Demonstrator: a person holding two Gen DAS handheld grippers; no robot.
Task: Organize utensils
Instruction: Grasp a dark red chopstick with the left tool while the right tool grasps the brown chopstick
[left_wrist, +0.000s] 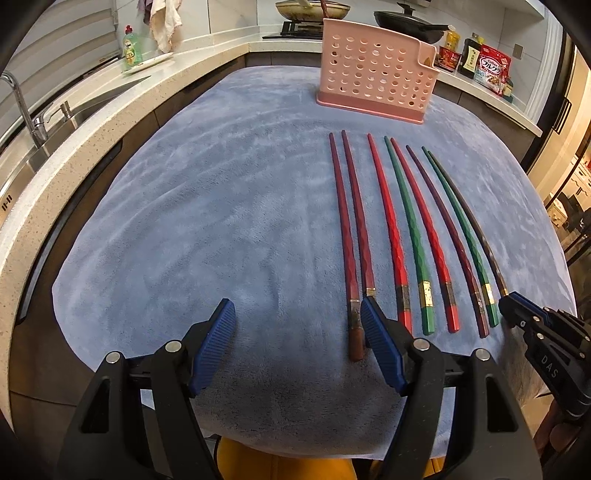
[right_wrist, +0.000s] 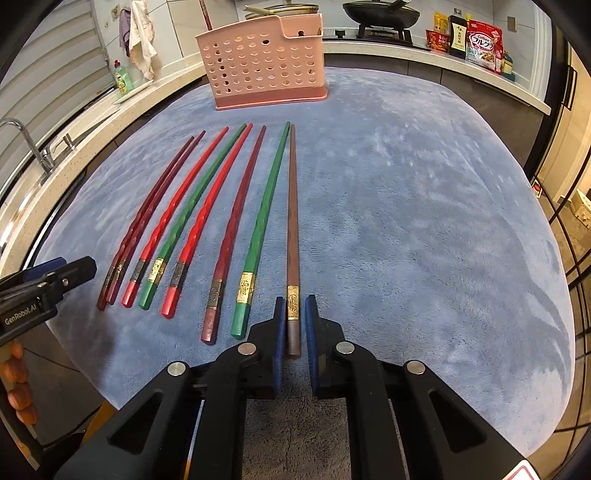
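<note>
on a blue cloth (left_wrist: 221, 206) covering the worktop, eight chopsticks lie in a row, thick ends toward the cameras, tips pointing to 12 o'clock at a pink rack (left_wrist: 373, 70).

right wrist view: right gripper (right_wrist: 295, 317) sits at 6 o'clock, blue pads nearly together on the thick end of the brown stick (right_wrist: 291, 221), the last of the row at the 3 o'clock side. pads look pressed on the shaft around its gold band; stick lies flat on the cloth as far as can be told. green stick (right_wrist: 264, 221) lies just beside it toward 9 o'clock, then a dark red one, then two red sticks with a second green one between them, then a dark red pair (right_wrist: 147, 221) close together.

left wrist view: left gripper (left_wrist: 297, 328) at 6 o'clock, jaws wide apart, nothing between the pads. its 3 o'clock finger (left_wrist: 380, 343) overlaps the butt of the second dark red stick; contact cannot be told. first dark red stick (left_wrist: 347, 251) lies just inside that finger.

rack stands upright at 12 o'clock, well apart from the tips. sink (left_wrist: 44, 133) at 9 o'clock, stove with pans behind the rack.
</note>
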